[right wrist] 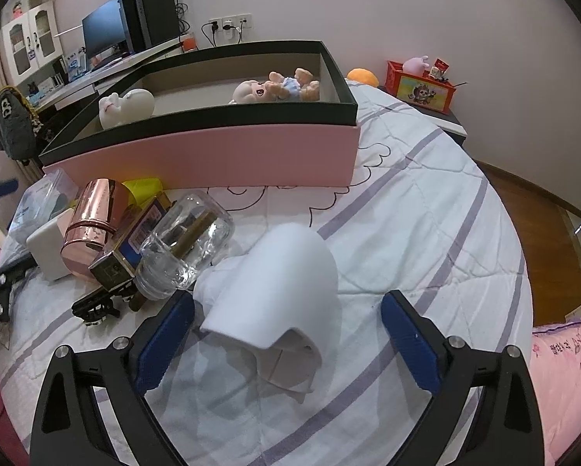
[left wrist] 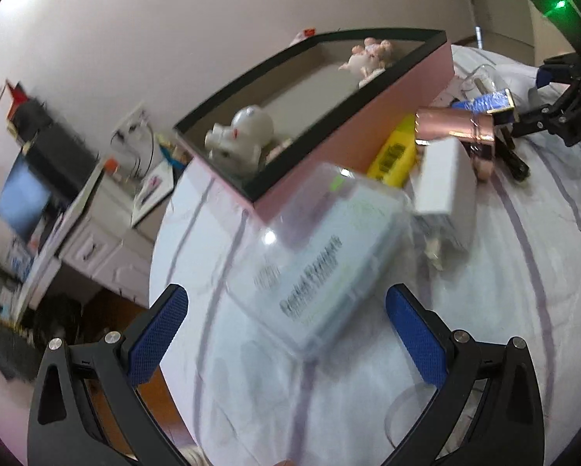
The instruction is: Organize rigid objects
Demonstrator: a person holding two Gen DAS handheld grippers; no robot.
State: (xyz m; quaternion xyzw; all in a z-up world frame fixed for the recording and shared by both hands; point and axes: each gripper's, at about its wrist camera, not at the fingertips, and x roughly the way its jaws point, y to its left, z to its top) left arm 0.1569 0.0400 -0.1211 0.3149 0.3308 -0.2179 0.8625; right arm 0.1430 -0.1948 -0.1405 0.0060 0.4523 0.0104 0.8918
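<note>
I see blurry dark writing on the clear box (left wrist: 329,268) at twelve o'clock; both my tongs, left (left wrist: 286,334) and right (right wrist: 286,334), gape wide.

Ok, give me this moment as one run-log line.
left gripper: open, over clear plastic case | right gripper: open, straddling white object | pink box: two dolls inside

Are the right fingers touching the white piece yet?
Apart. The right wrist view shows the right gripper open around the white piece, with bedspread visible between the piece and the right finger.
</note>
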